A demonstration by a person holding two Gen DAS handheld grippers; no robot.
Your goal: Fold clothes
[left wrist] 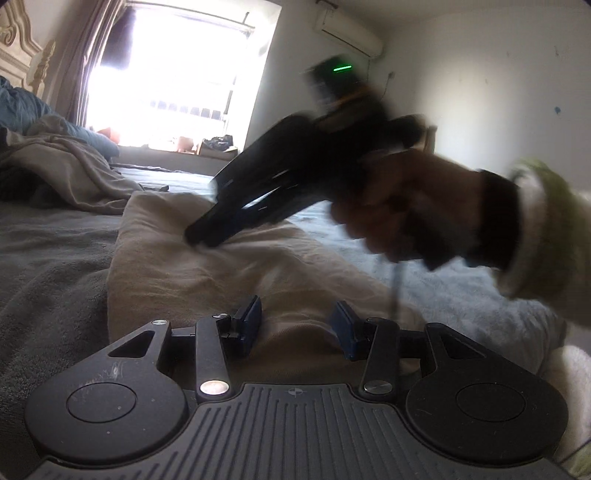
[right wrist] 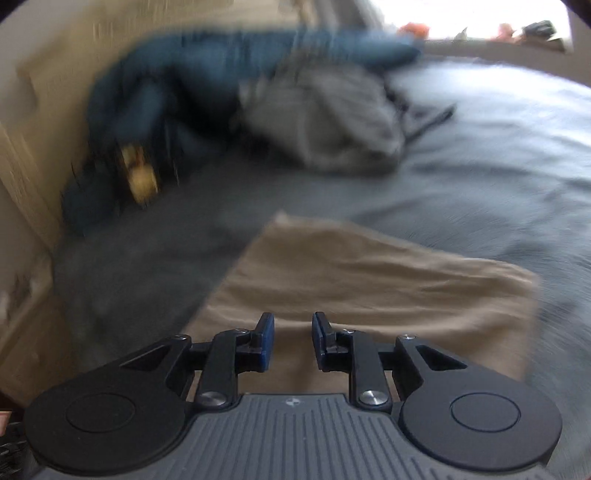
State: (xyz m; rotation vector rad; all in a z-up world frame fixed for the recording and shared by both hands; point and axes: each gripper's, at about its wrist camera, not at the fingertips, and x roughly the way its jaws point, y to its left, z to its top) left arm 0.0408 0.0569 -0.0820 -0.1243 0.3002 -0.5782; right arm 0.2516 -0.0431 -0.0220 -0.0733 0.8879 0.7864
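A folded beige garment (left wrist: 207, 266) lies flat on the grey bed cover (left wrist: 48, 258). My left gripper (left wrist: 293, 325) is open and empty, low over the garment's near edge. In the left wrist view my right gripper (left wrist: 201, 238) is blurred, held in a hand, its tips down on the garment's top. In the right wrist view the right gripper (right wrist: 293, 338) has its jaws a little apart with nothing between them, just above the beige garment (right wrist: 369, 280).
A pile of beige and grey clothes (left wrist: 70, 166) and blue bedding (right wrist: 229, 62) lies toward the headboard (left wrist: 18, 33). A dark bag with a yellow item (right wrist: 142, 177) sits by the bed's edge. A bright window (left wrist: 177, 74) is beyond the bed.
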